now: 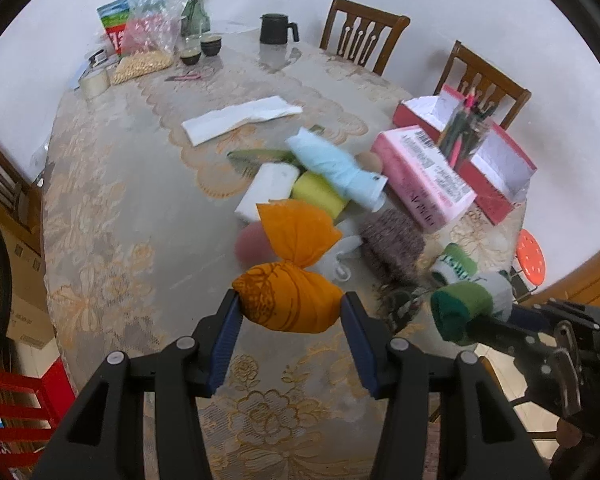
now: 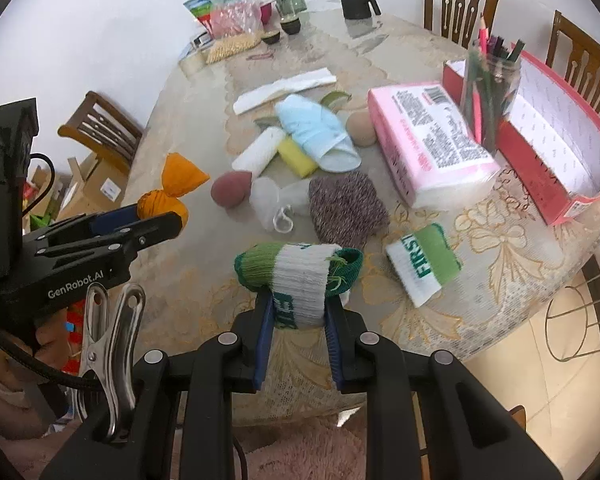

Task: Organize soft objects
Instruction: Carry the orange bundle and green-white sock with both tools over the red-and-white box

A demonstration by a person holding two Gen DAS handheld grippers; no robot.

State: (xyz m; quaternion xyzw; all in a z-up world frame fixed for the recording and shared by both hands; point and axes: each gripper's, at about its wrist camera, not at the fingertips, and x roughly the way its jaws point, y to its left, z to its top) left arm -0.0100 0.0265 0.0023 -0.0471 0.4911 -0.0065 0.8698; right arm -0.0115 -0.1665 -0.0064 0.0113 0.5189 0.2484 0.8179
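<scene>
My left gripper (image 1: 290, 308) is shut on an orange cloth bundle (image 1: 288, 300), held above the table's near edge; the bundle also shows in the right wrist view (image 2: 166, 200). My right gripper (image 2: 298, 312) is shut on a green and white sock (image 2: 300, 272), held above the table's front edge; the sock shows at the right of the left wrist view (image 1: 466, 300). A second matching sock (image 2: 424, 264) lies on the table. A pile holds a light blue slipper (image 2: 320, 136), yellow sponge (image 2: 298, 156), white roll (image 2: 258, 148), pink sponge (image 2: 228, 190), white sock (image 2: 276, 200) and grey knit piece (image 2: 348, 204).
A pink tissue pack (image 2: 432, 140), a jar of pencils (image 2: 490, 80) and a red box (image 2: 556, 136) stand at the right. A white folded cloth (image 2: 284, 86), black jug (image 2: 356, 0), cups, bags and a vase sit further back. Wooden chairs ring the lace-covered table (image 2: 500, 240).
</scene>
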